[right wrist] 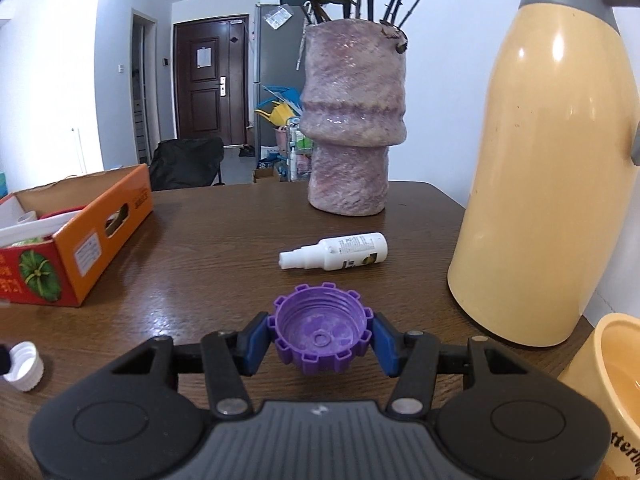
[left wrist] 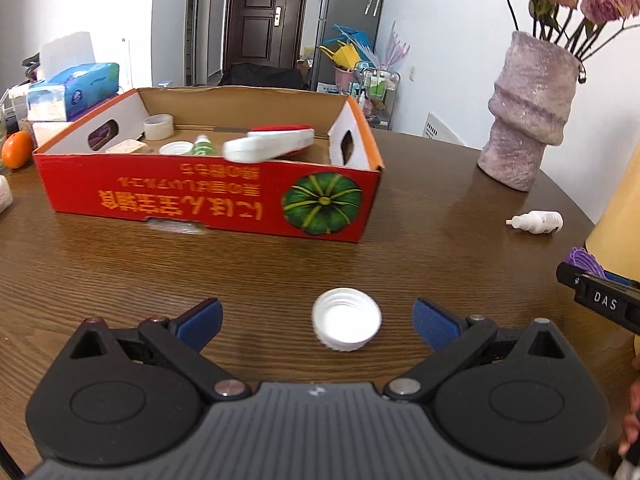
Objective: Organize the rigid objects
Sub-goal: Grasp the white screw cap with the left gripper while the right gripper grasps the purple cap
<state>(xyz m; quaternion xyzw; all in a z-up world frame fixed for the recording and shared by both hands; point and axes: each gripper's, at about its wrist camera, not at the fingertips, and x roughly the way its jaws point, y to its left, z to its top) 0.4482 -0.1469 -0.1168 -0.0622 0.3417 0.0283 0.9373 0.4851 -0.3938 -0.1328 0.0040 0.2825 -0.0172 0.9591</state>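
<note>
The right gripper (right wrist: 322,340) is closed on a purple cap (right wrist: 322,334), its blue pads pressing the cap's side from left and right; the cap sits open side up, low over or on the table (right wrist: 208,256), which of the two I cannot tell. The left gripper (left wrist: 318,322) has its jaws spread wide with a white cap (left wrist: 346,319) lying between them on the table, nearer the right pad and touching neither. The likeliest trouble on the right is a slip: the purple cap is hard, smooth plastic with square teeth around its rim, so a pad resting on a tooth rather than in a gap would hold by a small contact and could let the cap twist or pop out on the way to the box (left wrist: 208,196), which stands ahead and to the left of that gripper. On the left, closing off-centre would probably push the light, ribbed white cap sideways across the glossy wood-grain surface before both pads meet it. A white spray bottle (right wrist: 334,251) lies on its side just ahead of the right gripper, round and free to roll if nudged. Further ahead stands a rough, glittery pink vase (right wrist: 352,120), and a tall, smooth cream flask (right wrist: 548,168) stands to the right; a wide swing could strike either. The box is thin printed cardboard, its open top already holding a tape roll (left wrist: 158,126) and other small items.
</note>
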